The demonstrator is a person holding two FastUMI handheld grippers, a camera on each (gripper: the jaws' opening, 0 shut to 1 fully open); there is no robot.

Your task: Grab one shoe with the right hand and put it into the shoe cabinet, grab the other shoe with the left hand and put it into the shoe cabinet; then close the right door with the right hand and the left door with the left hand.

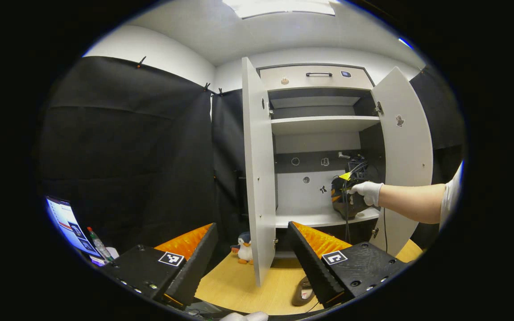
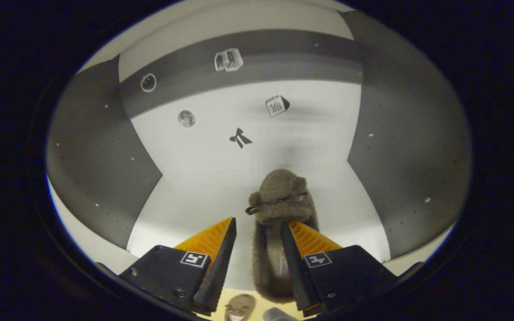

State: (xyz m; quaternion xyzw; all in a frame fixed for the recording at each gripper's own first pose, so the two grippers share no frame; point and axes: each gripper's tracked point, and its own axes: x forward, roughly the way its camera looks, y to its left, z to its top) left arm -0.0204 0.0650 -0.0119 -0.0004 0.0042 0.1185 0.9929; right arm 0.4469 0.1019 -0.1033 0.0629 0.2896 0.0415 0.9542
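Booth: black cloth walls, pale wood floor [image 1: 239,285], white cabinet [image 1: 321,122] standing open at the back.

Cabinet: both doors swung wide, left door [image 1: 257,178] edge-on to the left gripper view, right door [image 1: 406,147] angled outward. Shelves inside; small stickers on the back panel.

Shoe one [image 2: 279,209]: fuzzy grey-brown slipper with a thin strap across the top, pale insole. Lies on the lower shelf [image 2: 185,196], toe toward the back panel, heel between the fingers of the right gripper [image 2: 257,249].

Right gripper: jaws apart; the right finger sits against the slipper's side, the left finger stands clear of it, so no clamp is on. In the left gripper view a gloved hand [image 1: 368,191] holds it well inside the cabinet.

Shoe two [image 1: 304,290]: same type, on the floor before the cabinet, just beside the right finger of the left gripper [image 1: 252,258].

Left gripper: jaws wide apart, empty, hanging above the floor facing the cabinet.

Other items: toy penguin [image 1: 244,248] on the floor by the left door; screen [image 1: 67,223] at far left.

Progress, judged: first shoe appears placed or at the point of release. Left to do: second shoe, right door, left door.
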